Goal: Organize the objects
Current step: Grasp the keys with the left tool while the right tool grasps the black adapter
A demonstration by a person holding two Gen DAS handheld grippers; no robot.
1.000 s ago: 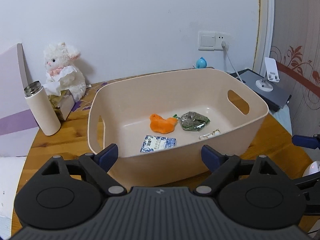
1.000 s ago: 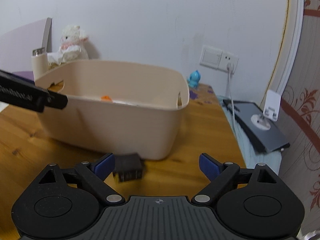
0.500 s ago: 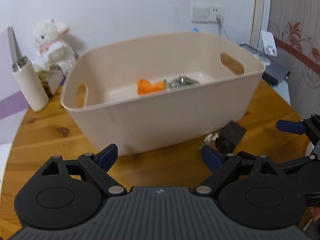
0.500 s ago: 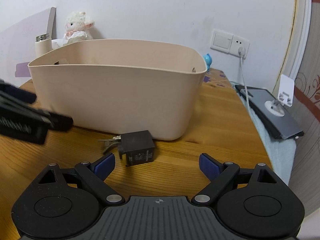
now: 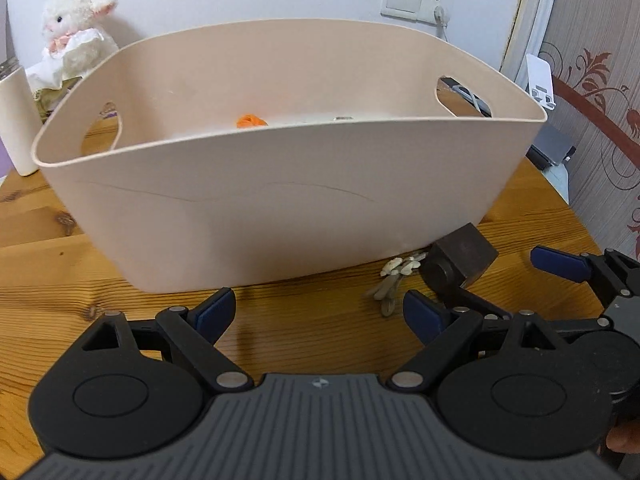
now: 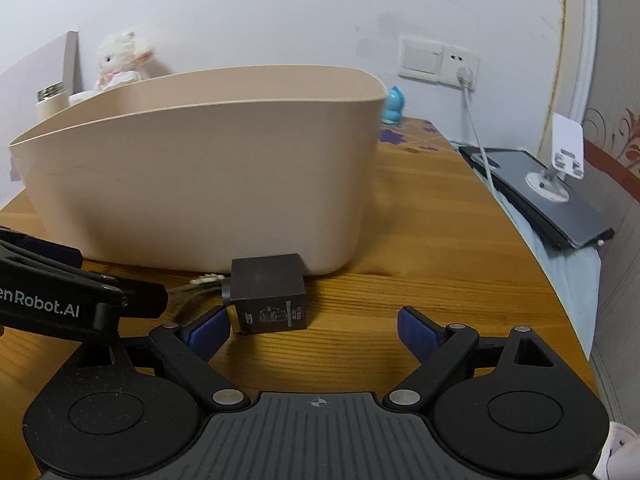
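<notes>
A beige plastic bin [image 5: 280, 200] stands on the wooden table; an orange item [image 5: 250, 121] shows over its near wall. A small dark box-shaped object [image 6: 269, 294] lies on the table by the bin's [image 6: 200, 184] front right corner, with a pale dried sprig [image 5: 394, 276] beside it; the object also shows in the left wrist view [image 5: 460, 266]. My left gripper [image 5: 318, 312] is open and empty, low before the bin. My right gripper [image 6: 314, 330] is open and empty, just short of the dark object.
A white plush lamb [image 5: 76, 36] and a white bottle [image 5: 14, 120] stand left of the bin. A grey laptop with a white phone stand [image 6: 560, 184] lies off the table's right edge. A small blue figure [image 6: 394, 106] sits by the wall socket.
Both grippers have dropped lower and closer to the table. The bin's inside has gone mostly out of sight. The dark object now lies right in front of the right gripper.
</notes>
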